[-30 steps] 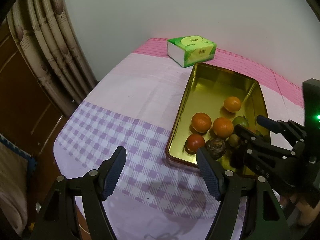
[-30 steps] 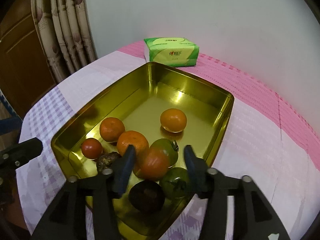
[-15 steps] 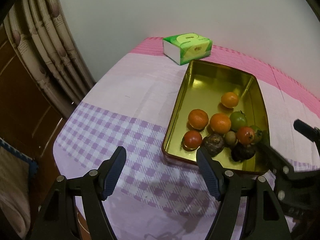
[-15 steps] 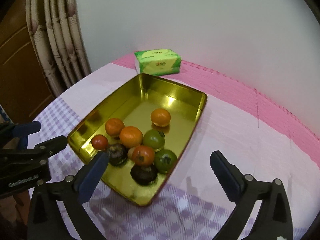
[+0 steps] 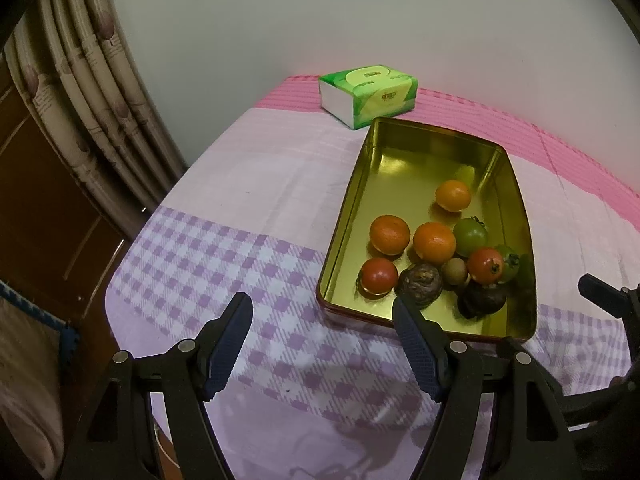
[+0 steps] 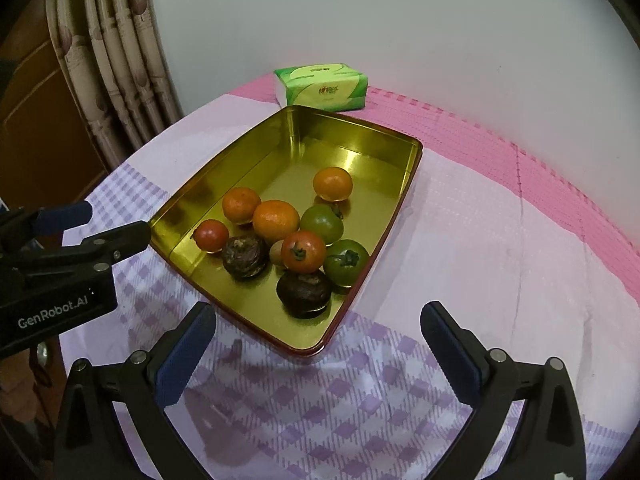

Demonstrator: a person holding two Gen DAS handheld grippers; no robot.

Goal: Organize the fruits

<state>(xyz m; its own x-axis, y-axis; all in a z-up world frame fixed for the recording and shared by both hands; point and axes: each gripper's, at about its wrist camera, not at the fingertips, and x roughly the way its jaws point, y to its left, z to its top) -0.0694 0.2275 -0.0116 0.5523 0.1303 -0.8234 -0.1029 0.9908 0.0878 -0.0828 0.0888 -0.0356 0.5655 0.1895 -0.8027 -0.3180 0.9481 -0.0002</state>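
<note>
A gold metal tray (image 5: 420,148) (image 6: 344,136) sits on the table and holds several fruits at its near end: three oranges, one of them (image 6: 276,220) in the middle, red tomatoes (image 6: 303,251) (image 5: 378,275), green tomatoes (image 6: 346,261), two dark brown fruits (image 6: 304,294) and a small brown one. My left gripper (image 5: 322,338) is open and empty, in front of the tray's near left corner. My right gripper (image 6: 314,344) is open and empty, in front of the tray's near end, above the cloth.
A green and white tissue pack (image 5: 368,94) (image 6: 322,88) lies behind the tray by the wall. The table has a pink and purple checked cloth (image 5: 240,248). A curtain (image 5: 100,92) and a wooden door stand at the left, past the table edge.
My right gripper opened, left a red tomato in the tray among the other fruits, and drew back toward the table's near side. My left gripper stayed open and shifted slightly.
</note>
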